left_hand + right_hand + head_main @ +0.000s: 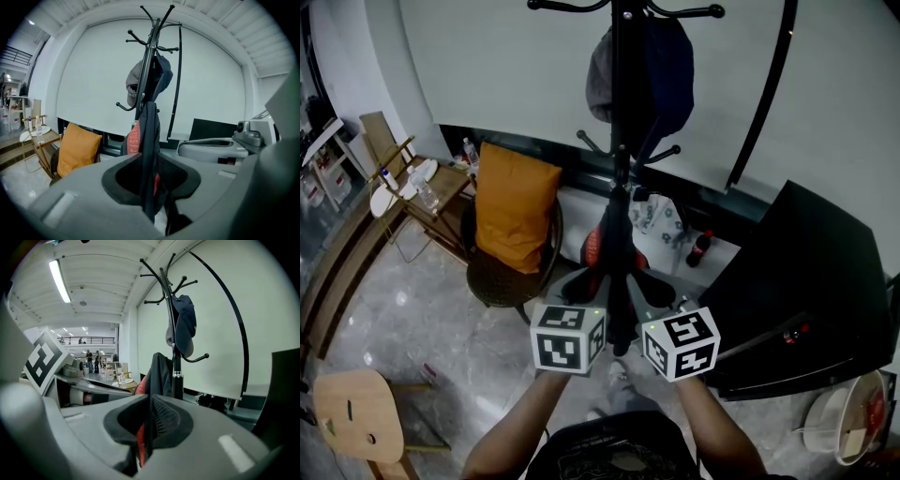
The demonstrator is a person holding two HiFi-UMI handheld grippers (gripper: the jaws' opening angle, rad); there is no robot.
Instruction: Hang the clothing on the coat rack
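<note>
Left gripper point(152, 190): jaws are clamping a dark fold of the garment point(149, 136).
Right gripper point(149, 430): jaws are pinching the same garment (red lining is showing).
Garment location: hanging just beside the coat rack point(623, 103) pole, at 12 o'clock from both grippers.
Head view only: cola bottle point(700, 248) is standing at 3 o'clock of the pole.
Right gripper view only: ceiling lamp point(59, 281) is glowing.

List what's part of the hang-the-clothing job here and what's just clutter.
In the job: coat rack, black-and-red garment, left gripper and right gripper, both clamped on it.
Lying about: cap already on the rack, orange cushion, dark bottle, wooden stool.
</note>
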